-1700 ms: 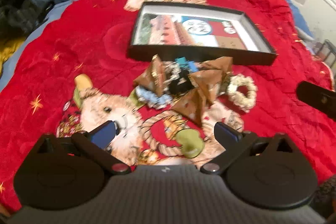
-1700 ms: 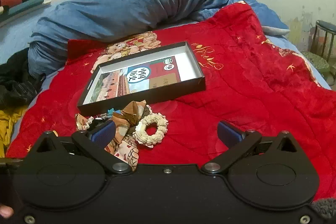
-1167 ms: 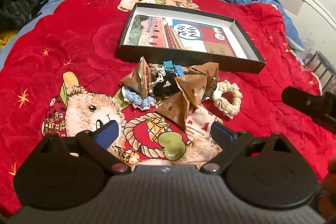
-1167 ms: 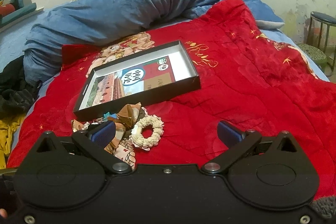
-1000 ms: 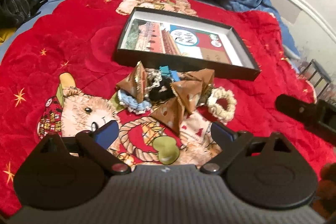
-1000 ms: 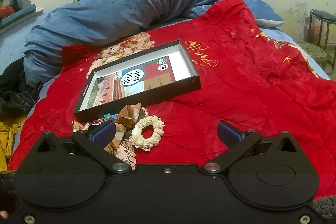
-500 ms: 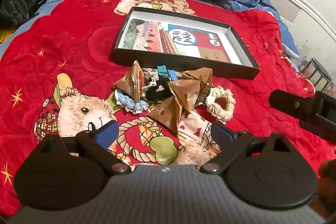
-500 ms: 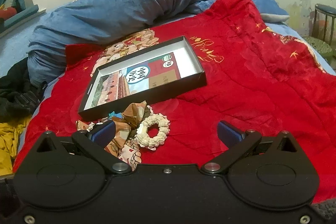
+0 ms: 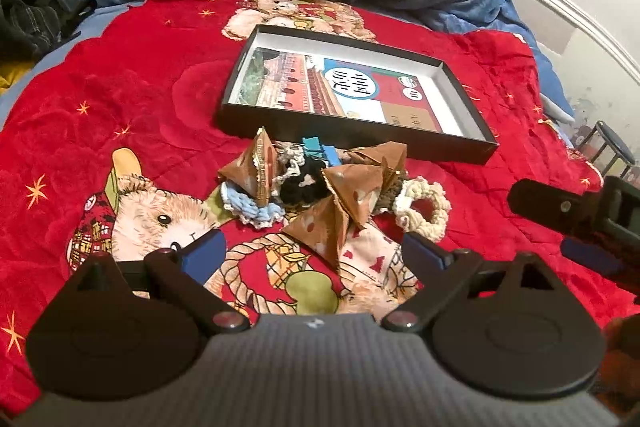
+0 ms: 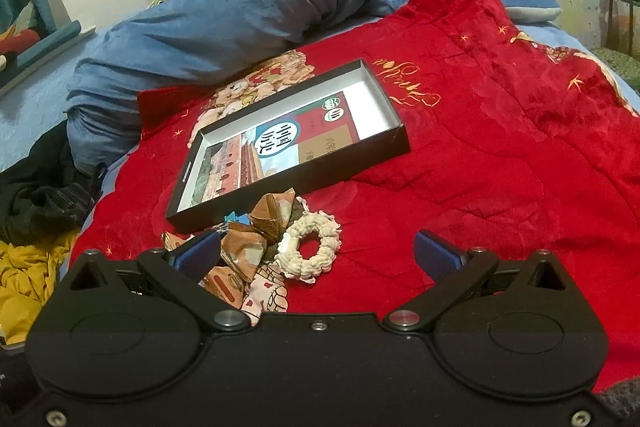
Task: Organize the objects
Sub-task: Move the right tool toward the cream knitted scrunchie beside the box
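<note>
A pile of small items lies on a red blanket (image 9: pixel 140 99): several brown pyramid packets (image 9: pixel 348 193), a cream scrunchie (image 9: pixel 424 207), a blue-white scrunchie (image 9: pixel 252 209), a black scrunchie (image 9: pixel 300 187) and a blue clip (image 9: pixel 320 149). Behind it stands a shallow black box (image 9: pixel 356 91) with a picture inside. My left gripper (image 9: pixel 316 253) is open and empty just before the pile. My right gripper (image 10: pixel 318 253) is open and empty, with the cream scrunchie (image 10: pixel 310 247) between its fingers' line and the packets (image 10: pixel 248 251) at its left finger. The box (image 10: pixel 288 143) lies beyond. The right gripper shows at the left view's right edge (image 9: pixel 572 223).
A rolled blue duvet (image 10: pixel 260 7) lies across the bed's far side. Dark clothes (image 10: pixel 40 195) and yellow cloth (image 10: pixel 28 279) lie at the left. A stool (image 10: pixel 624 15) stands off the bed's right edge. A white headboard rail (image 9: pixel 560 11) runs behind.
Both grippers have shifted slightly over the bed; the pile and box sit a little differently in view. Both stay open and empty. Nothing on the blanket has moved.
</note>
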### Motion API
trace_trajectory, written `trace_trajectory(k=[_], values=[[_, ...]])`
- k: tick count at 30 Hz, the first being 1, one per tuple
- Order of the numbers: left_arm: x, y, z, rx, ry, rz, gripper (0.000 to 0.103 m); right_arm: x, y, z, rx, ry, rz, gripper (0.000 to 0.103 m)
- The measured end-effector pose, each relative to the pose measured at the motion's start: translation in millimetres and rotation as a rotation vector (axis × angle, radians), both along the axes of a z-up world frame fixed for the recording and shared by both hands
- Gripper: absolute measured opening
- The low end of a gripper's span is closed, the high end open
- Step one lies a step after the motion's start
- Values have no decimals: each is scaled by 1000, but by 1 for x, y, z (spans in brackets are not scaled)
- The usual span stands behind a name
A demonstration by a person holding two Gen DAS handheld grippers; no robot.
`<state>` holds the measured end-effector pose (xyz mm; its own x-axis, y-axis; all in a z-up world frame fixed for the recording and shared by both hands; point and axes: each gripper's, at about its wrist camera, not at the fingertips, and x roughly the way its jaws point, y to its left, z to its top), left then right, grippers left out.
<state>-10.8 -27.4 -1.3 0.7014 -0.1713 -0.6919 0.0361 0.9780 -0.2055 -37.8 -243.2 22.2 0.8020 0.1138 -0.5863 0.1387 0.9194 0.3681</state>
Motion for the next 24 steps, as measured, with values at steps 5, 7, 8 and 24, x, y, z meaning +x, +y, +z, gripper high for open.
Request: trace_trajectory(k=[5,7,8,24], values=[[0,-3,0,3,6,-12,99,-2,8,3,10,-27,63,103],[0,-3,-2,4,14,-9,99,-2,15,5,-33,-34,73,103],[1,-3,-2,7,17,-4,99,-1,16,5,-48,-32,74,103],[16,-27,-22,98,-3,-30,81,47,28,-29,-62,82,100,89]])
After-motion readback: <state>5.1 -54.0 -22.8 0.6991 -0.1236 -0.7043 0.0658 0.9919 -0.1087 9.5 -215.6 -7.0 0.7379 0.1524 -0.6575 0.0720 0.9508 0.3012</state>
